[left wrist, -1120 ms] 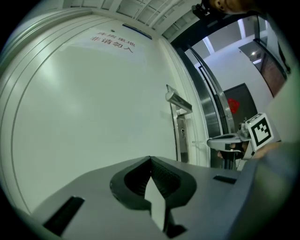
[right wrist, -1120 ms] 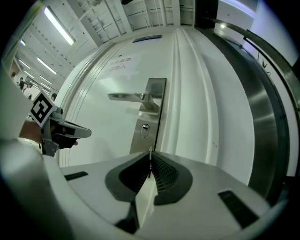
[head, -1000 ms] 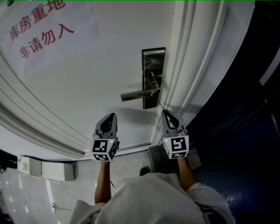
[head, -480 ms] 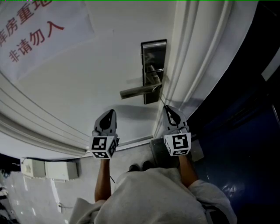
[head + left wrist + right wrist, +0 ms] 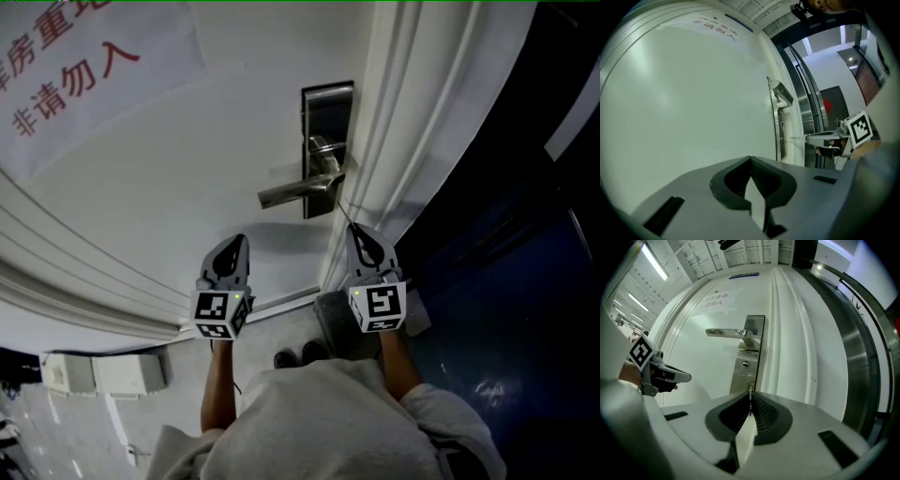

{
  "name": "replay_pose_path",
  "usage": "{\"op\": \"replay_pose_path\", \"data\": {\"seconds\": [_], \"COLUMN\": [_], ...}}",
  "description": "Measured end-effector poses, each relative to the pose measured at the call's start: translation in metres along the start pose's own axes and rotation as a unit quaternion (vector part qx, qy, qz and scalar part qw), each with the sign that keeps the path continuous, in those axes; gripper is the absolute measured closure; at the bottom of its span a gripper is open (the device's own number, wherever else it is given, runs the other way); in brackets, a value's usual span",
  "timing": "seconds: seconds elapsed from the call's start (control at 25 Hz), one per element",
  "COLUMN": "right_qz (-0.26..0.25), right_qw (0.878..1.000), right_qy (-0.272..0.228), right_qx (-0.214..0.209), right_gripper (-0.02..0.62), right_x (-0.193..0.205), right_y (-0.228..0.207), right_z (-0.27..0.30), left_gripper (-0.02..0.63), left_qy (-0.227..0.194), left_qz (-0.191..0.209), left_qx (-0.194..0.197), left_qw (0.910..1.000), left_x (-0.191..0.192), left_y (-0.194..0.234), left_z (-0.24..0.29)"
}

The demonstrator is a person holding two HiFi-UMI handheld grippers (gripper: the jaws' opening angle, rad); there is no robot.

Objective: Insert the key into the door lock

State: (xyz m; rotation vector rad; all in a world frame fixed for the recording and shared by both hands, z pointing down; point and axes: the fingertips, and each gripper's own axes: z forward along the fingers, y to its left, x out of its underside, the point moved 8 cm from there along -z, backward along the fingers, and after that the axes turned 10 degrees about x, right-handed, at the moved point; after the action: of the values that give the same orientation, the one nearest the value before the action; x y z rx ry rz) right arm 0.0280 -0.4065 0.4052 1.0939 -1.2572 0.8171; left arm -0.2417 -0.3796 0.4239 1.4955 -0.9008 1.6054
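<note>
Gripping the key (image 5: 750,389) in the clenched right tongs (image 5: 750,398), with its thin blade out past the tips. Aiming level at the steel lock plate (image 5: 751,355) on the white door (image 5: 187,169) — just below the keyhole (image 5: 745,365), not yet in it. Holding the left tongs (image 5: 750,160) pressed together on nothing, facing the door off to the left of the lever handle (image 5: 291,192).

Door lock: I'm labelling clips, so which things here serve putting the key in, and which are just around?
Job: key in right tongs; keyhole; lock plate.
Just around: left tongs, shut, empty; door handle; red-lettered sign; box on floor.
</note>
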Motion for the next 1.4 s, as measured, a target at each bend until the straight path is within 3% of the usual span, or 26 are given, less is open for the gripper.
{"op": "replay_pose_path", "data": {"seconds": [0.72,0.84,0.92,1.12,1.2,1.32,1.4], "right_qz": [-0.063,-0.1,-0.153,-0.321,-0.395,-0.5,-0.542], "right_qw": [0.997,0.994,0.987,0.944,0.915,0.861,0.835], "right_qy": [-0.04,-0.043,-0.049,-0.068,-0.07,-0.084,-0.091], "right_qx": [0.01,0.011,0.014,0.028,0.033,0.039,0.037], "right_gripper": [0.566,0.566,0.566,0.566,0.566,0.566,0.566], "right_x": [-0.043,-0.046,-0.049,-0.052,-0.049,-0.044,-0.042], "right_y": [0.001,0.007,0.012,0.027,0.031,0.036,0.037], "right_z": [0.008,0.007,0.006,0.005,0.004,0.004,0.005], "left_gripper": [0.589,0.589,0.589,0.589,0.589,0.589,0.589], "left_qy": [-0.003,-0.004,-0.004,-0.001,0.0,0.002,0.003], "left_qz": [0.002,0.0,-0.002,-0.002,-0.003,0.0,0.001], "left_qx": [0.009,0.008,0.009,0.012,0.012,0.015,0.016], "left_qw": [0.9999,1.0,0.9999,0.9999,0.9999,0.9999,0.9999], "left_x": [0.0,0.001,0.002,0.003,0.003,0.003,0.003], "left_y": [0.006,0.007,0.007,0.007,0.008,0.008,0.008], "left_z": [-0.004,-0.005,-0.006,-0.008,-0.009,-0.009,-0.008]}}
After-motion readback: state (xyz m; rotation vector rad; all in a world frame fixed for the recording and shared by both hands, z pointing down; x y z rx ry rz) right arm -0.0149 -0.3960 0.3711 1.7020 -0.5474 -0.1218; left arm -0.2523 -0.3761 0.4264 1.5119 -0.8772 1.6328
